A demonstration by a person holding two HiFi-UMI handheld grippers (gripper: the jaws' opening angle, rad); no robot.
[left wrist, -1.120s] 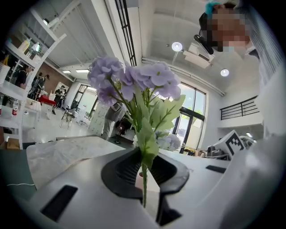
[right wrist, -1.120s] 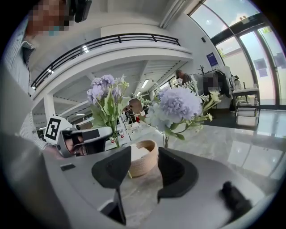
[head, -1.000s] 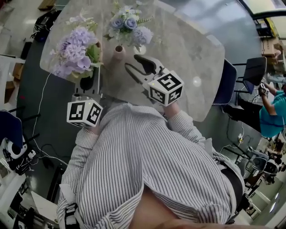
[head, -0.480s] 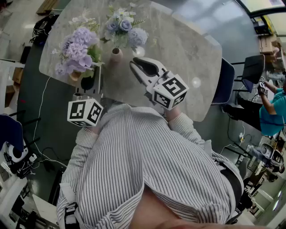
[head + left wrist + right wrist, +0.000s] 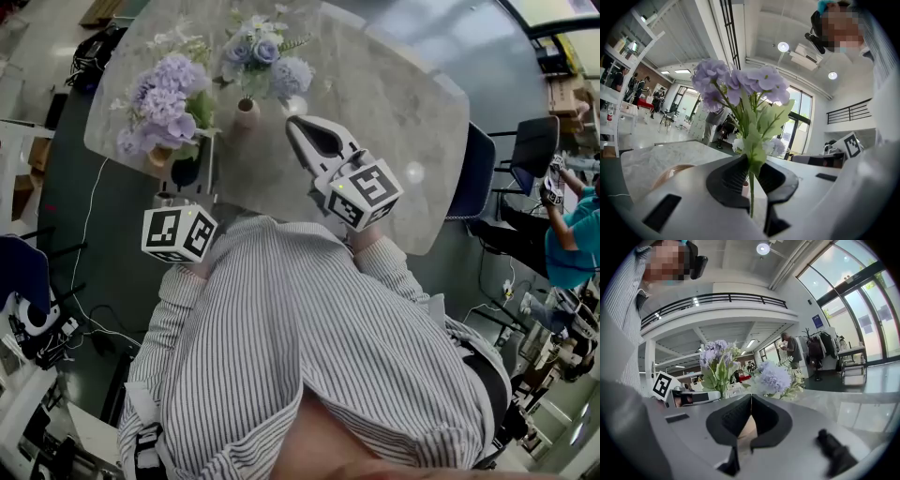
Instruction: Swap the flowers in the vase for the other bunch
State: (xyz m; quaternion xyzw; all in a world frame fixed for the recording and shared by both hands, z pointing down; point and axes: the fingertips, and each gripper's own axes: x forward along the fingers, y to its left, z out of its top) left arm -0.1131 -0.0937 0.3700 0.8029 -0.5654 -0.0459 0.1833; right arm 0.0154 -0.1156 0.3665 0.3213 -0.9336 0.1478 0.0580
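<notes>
On the grey marbled table [image 5: 394, 103], towards its far left part, stands a small pinkish-beige narrow-necked vase [image 5: 247, 112]. It stands upright and holds a bunch of pale blue roses and white blossoms [image 5: 265, 58] that spreads above its neck.

To the left of the vase, a bunch of lilac hydrangea-like flowers with green leaves [image 5: 167, 98] is held up over the table's left edge, clear of the vase. The left tongs [image 5: 751, 161] are clamped on its thin green stem. In the left gripper view the stem runs straight down between the two dark pads, with the leaves and lilac heads rising above them.

The right tongs [image 5: 750, 397] have just been closing. Their jaws now meet tip to tip and nothing lies between them. In the head view their tips point up the table and sit just to the right of the vase. Whether they touch it is hard to tell from that angle. In the right gripper view a beige surface shows through the gap below the closed tips, probably the vase. The blue bunch shows just beyond them, and the lilac bunch further left.

The person's striped shirt [image 5: 300, 356] fills the lower half of the head view. Each tool's black-and-white marker cube [image 5: 178, 234] sits near the table's near edge.
</notes>
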